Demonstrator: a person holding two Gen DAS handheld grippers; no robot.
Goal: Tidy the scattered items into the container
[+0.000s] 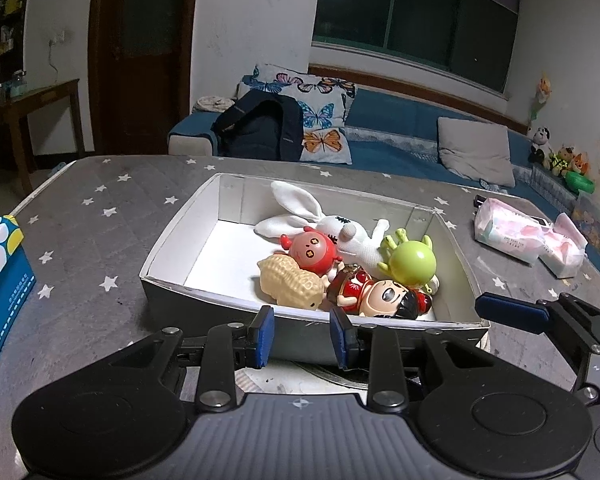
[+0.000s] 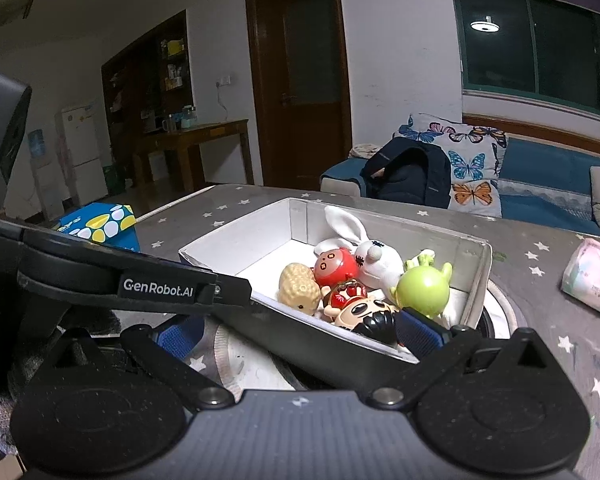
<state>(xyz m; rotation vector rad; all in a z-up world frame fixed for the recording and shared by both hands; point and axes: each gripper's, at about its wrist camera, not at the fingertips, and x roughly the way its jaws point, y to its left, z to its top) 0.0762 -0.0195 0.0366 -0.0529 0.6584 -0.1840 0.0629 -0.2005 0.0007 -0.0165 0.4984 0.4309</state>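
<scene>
The container (image 1: 172, 256), an open white-lined box with dark outer walls, sits on the grey star-patterned table (image 1: 100, 208), and five toys are bunched in its right half. A white cloth rabbit (image 1: 340, 228) lies toward the far side, its ears pointing left; a round red figure (image 1: 312, 250) leans against it; a green ball-shaped toy with stubby limbs (image 1: 414, 264) rests by the right wall; a tan peanut-shaped toy (image 1: 290, 284) and a doll with black hair and a red dress (image 1: 380, 294) lie against the near wall, touching each other. The left half of the box shows bare white floor. The left claw (image 1: 302, 334) hovers just outside the near wall, its blue-padded fingers parted and gripping nothing. The right claw (image 2: 300, 330) is spread wide and released, its right pad over the near right corner of the box beside the doll's head. A blue spotted box (image 1: 0, 264) stands at the left table edge, and pink tissue packs (image 1: 528, 236) lie to the right.
</scene>
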